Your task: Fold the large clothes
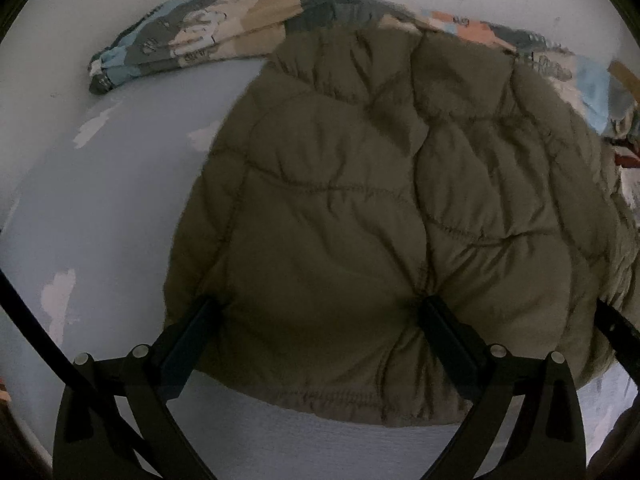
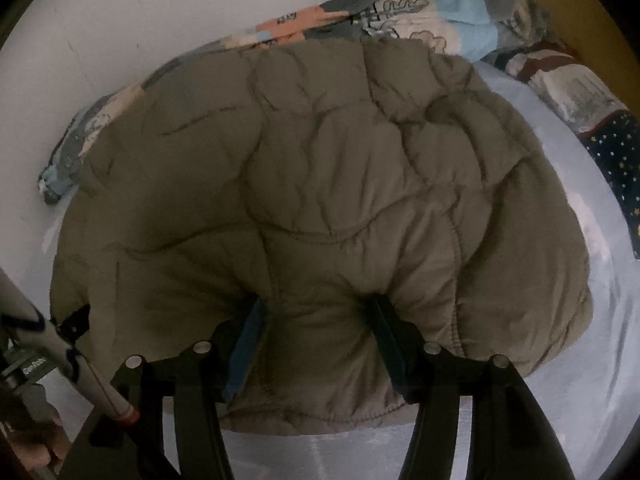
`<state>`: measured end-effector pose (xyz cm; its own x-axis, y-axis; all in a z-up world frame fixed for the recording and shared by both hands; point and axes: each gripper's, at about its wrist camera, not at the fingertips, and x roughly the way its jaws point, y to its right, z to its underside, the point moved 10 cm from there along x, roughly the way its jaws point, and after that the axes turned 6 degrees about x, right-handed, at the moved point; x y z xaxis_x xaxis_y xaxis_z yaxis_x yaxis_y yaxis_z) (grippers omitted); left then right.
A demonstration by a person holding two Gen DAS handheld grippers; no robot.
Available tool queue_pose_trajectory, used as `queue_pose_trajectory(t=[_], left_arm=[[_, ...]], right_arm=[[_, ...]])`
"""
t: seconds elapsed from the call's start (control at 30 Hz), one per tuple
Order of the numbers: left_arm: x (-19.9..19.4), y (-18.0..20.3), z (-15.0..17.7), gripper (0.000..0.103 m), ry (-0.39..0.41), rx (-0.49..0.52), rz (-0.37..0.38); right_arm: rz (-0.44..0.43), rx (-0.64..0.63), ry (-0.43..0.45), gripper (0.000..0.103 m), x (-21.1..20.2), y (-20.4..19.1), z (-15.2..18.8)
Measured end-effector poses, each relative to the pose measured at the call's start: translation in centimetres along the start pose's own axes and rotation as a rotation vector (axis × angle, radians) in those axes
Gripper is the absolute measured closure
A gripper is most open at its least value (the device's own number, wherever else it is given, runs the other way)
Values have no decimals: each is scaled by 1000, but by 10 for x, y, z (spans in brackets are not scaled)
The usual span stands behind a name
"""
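A puffy olive quilted jacket [image 1: 380, 208] lies on a pale blue bed sheet [image 1: 100, 200], its near hem bunched between my fingers. My left gripper [image 1: 320, 320] and right gripper [image 2: 316, 320] each pinch that hem, padding bulging between the jaws. The jacket stretches toward twelve o'clock, where a patterned blanket [image 2: 420, 20] lies touching its far edge. Open sheet lies at nine o'clock in the left view.
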<state>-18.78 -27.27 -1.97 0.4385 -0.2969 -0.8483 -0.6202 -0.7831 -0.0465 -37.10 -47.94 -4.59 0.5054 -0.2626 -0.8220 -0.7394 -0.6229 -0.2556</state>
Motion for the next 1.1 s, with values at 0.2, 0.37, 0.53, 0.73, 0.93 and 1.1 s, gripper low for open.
queue_pose_trajectory(t=[0.2,0.37,0.53,0.73,0.93,1.1], left_arm=[[-34,6,-25,1,144,10,23],[-15,4,-18,1,74,-8,16],[1,1,-11,1,12,-8,-2],[-9,3,-17,1,56,-11,21],[-21,22,-22,1,109,47,53],[-14,32,-18,1,111,112,16]], right_arm=[[-63,26,77,41,-32,-8,-17],[-50,45,153,41,-43,1,-34],[-54,120,65,41,-17,18,-27],[-30,102,59,41,-16,17,-23],[-78,60,129,41,-38,-5,-31],[-84,15,85,41,-27,-18,-19]])
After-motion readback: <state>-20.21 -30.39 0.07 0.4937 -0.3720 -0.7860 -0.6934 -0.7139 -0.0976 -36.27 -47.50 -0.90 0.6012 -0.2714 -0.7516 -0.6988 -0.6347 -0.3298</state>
